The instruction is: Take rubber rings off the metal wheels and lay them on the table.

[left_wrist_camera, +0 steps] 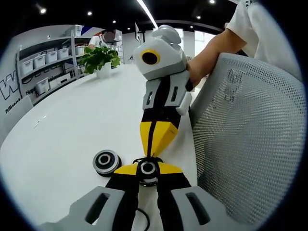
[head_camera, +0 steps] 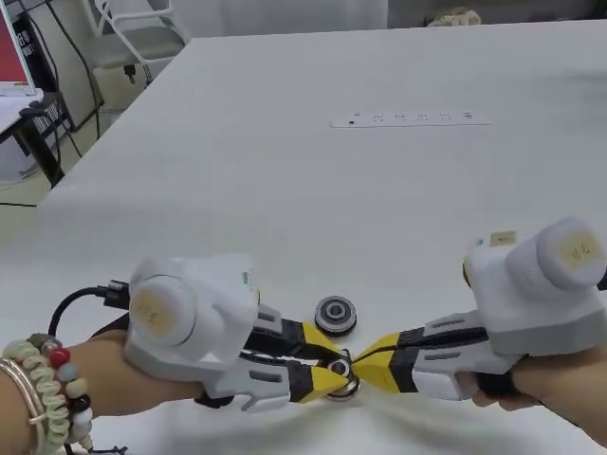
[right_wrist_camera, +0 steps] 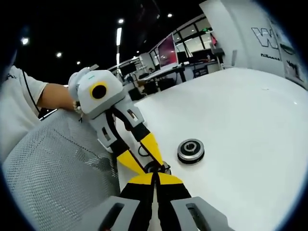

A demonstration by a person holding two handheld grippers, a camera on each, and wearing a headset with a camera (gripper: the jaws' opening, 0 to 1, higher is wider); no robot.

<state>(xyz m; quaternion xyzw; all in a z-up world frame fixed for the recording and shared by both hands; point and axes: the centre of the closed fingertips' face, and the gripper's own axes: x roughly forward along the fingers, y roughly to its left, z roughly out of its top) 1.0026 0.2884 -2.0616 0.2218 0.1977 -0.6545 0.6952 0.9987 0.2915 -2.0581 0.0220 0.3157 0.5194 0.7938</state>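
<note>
Wheel (left_wrist_camera: pixel 148 169) in left tool (head_camera: pixel 334 372); right tool (right_wrist_camera: pixel 155 175) touching.

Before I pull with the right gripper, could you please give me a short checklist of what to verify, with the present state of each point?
1. Left gripper clamps the held wheel: ok, its jaws sit on both sides of the wheel.
2. Right gripper closed at that wheel's edge: ok.
3. Rubber ring really caught by the right gripper: cannot tell, the tips hide it.
4. Second wheel out of the pulling path: ok, it lies flat just beyond the grippers, apart from them.
5. Bare table on which to lay the ring: ok.
</note>
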